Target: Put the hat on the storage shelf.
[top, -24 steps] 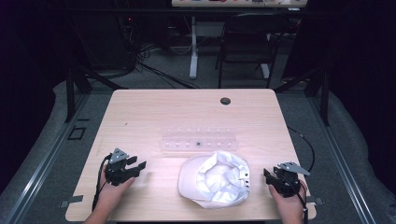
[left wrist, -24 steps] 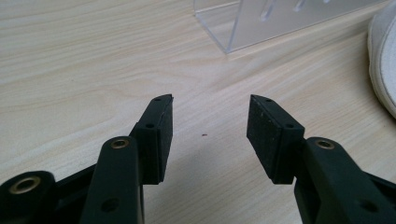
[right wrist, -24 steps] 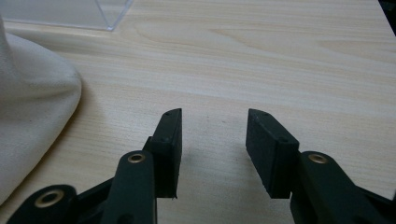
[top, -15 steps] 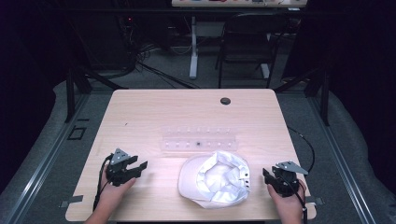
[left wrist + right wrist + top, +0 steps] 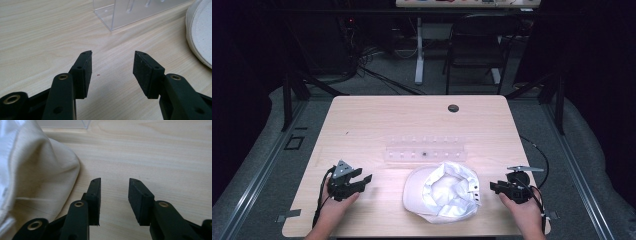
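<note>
A: Logging progress: nothing looks started. White fabric baseball cap lies upside down, opening up, on the near middle of the light wood table, between the two hands.

B: Grippers?

A: Left gripper sits low at the near left, jaws spread wide, nothing between them. In the left gripper view its pads frame bare wood, with the cap's rim at the right edge. Right gripper rests near the cap's right side, jaws parted a bit less, also empty. In the right gripper view the cloth bulges just beside its left pad; whether it touches, I can't tell.

B: Anything else on the table?

A: Clear plastic rack with a row of small slots, just behind the cap, well clear of both grippers. One dark round hole near the far edge.

B: Task?

A: None given, so it's a guess: cap is probably the target, maybe flip it or set it by the rack. All of that is left. Neither hand holds anything yet.
</note>
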Demonstrator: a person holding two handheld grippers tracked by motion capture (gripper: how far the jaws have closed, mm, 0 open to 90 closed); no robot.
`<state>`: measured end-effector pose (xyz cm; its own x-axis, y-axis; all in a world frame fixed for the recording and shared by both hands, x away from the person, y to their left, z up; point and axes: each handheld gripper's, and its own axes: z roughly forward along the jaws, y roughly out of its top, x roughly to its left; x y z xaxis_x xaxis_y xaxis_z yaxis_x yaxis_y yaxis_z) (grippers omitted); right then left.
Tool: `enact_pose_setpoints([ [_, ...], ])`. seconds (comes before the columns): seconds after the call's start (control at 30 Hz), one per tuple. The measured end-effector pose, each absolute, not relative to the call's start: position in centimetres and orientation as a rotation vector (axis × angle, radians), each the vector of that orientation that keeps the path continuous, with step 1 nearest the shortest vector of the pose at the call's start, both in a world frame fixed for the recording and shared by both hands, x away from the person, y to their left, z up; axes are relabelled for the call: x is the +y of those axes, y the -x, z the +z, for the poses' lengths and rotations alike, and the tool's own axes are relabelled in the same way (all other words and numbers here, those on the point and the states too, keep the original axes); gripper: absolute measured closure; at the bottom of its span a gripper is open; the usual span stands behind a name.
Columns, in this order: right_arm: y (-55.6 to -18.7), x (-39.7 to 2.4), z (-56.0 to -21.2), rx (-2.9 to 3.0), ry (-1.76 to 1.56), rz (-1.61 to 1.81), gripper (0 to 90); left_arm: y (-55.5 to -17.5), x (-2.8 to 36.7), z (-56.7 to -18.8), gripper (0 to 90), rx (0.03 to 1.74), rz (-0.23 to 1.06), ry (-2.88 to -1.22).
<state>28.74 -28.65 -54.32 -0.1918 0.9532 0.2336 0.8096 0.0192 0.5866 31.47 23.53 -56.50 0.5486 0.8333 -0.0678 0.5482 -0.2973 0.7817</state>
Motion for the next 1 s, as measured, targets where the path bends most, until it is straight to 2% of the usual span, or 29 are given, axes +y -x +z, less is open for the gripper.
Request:
enact_pose_setpoints([
  [0.3,-28.7,-28.7,-51.6,2.124,-1.853,0.982,66.9,-31.3,23.4,-56.5,49.9,1.108,0.455,-2.001],
  [0.6,-29.4,-28.0,-50.6,2.183,-1.915,0.963,60.9,-31.4,23.5,-56.6,49.9,1.107,0.461,-2.013],
  [1.0,-29.9,-26.7,-49.9,2.242,-1.950,0.965,59.6,-31.4,23.6,-56.6,49.8,1.122,0.456,-2.002],
])
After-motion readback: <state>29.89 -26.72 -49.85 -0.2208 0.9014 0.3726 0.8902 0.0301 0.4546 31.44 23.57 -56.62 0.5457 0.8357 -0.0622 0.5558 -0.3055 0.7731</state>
